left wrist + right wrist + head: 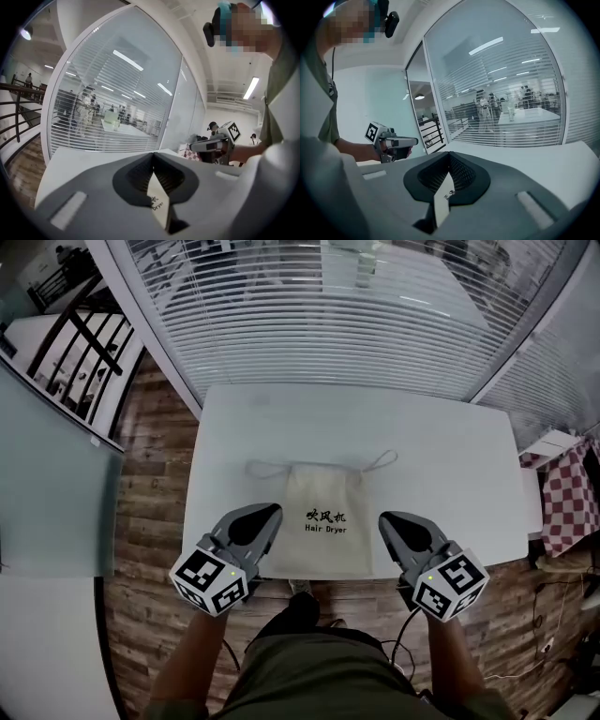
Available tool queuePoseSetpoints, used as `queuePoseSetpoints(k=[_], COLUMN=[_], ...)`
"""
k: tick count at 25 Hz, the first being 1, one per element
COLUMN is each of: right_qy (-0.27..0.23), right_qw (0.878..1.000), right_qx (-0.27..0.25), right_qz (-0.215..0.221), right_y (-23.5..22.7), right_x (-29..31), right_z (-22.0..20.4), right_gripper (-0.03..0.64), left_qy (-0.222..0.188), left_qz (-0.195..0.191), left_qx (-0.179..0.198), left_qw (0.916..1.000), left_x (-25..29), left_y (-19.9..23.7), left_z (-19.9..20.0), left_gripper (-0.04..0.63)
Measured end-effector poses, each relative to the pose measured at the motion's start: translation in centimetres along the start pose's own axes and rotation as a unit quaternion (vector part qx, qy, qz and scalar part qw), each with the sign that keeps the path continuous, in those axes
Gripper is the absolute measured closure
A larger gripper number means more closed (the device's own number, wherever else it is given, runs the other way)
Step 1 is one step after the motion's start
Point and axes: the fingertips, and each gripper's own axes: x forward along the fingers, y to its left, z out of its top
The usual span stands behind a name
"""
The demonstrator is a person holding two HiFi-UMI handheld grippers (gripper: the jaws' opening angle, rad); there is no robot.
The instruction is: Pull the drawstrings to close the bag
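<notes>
A cream drawstring bag point(328, 521) printed "Hair Dryer" lies flat on the white table point(450, 456), its mouth towards the far side. One drawstring loop point(262, 468) trails out to the left of the mouth, the other loop point(380, 461) to the right. My left gripper point(273, 512) hovers at the bag's left edge and my right gripper point(385, 519) at its right edge, both near the table's front. Each is shut with nothing between its jaws. A sliver of the bag point(158, 199) shows under the left jaws, and the bag point(443, 199) under the right jaws too.
A glass wall with white blinds point(356, 315) stands just behind the table. A red checkered cloth point(567, 493) hangs off to the right. Wood floor with cables point(534, 634) surrounds the table, and a dark railing point(89, 343) is at the far left.
</notes>
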Motion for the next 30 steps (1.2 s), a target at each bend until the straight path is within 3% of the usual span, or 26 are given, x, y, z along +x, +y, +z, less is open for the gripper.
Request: queuePoseSetpoints(k=[5, 9, 12, 17, 21, 25, 27, 30], right_qy=[0.006, 0.03, 0.074, 0.143, 0.218, 0.288, 0.314, 0.329], right_qw=[1.0, 0.997, 0.987, 0.967, 0.937, 0.892, 0.869, 0.852], right_qx=[-0.005, -0.065, -0.139, -0.208, -0.273, -0.348, -0.379, -0.403], right_qz=[-0.007, -0.015, -0.021, -0.017, 0.0, 0.022, 0.041, 0.062], right_y=[-1.1, -3.0, -4.6, -8.0, -11.5, -15.2, -16.3, -17.3], right_x=[3.3, 5.4, 6.8, 8.8, 10.7, 12.4, 13.0, 13.8], right_z=[0.8, -0.8, -2.8, -6.1, -10.1, -14.7, -16.8, -18.8], right_gripper=[0.606, 0.606, 0.604, 0.604, 0.603, 0.6, 0.558, 0.558], left_qy=[0.033, 0.079, 0.104, 0.158, 0.203, 0.246, 0.273, 0.308], left_qz=[-0.004, -0.002, -0.007, -0.007, -0.012, -0.021, -0.025, -0.025], left_qx=[0.018, 0.053, 0.066, 0.094, 0.122, 0.15, 0.167, 0.186], left_qw=[0.9993, 0.9955, 0.9923, 0.983, 0.9715, 0.9574, 0.9471, 0.9327], left_x=[1.4, 2.8, 3.8, 5.8, 7.4, 8.8, 9.4, 10.0], left_y=[3.6, 6.3, 8.0, 11.1, 12.8, 13.5, 13.9, 14.7], left_z=[-0.8, -2.8, -4.2, -7.6, -10.6, -13.8, -15.6, -17.7], left_gripper=[0.589, 0.589, 0.589, 0.588, 0.588, 0.588, 0.587, 0.565])
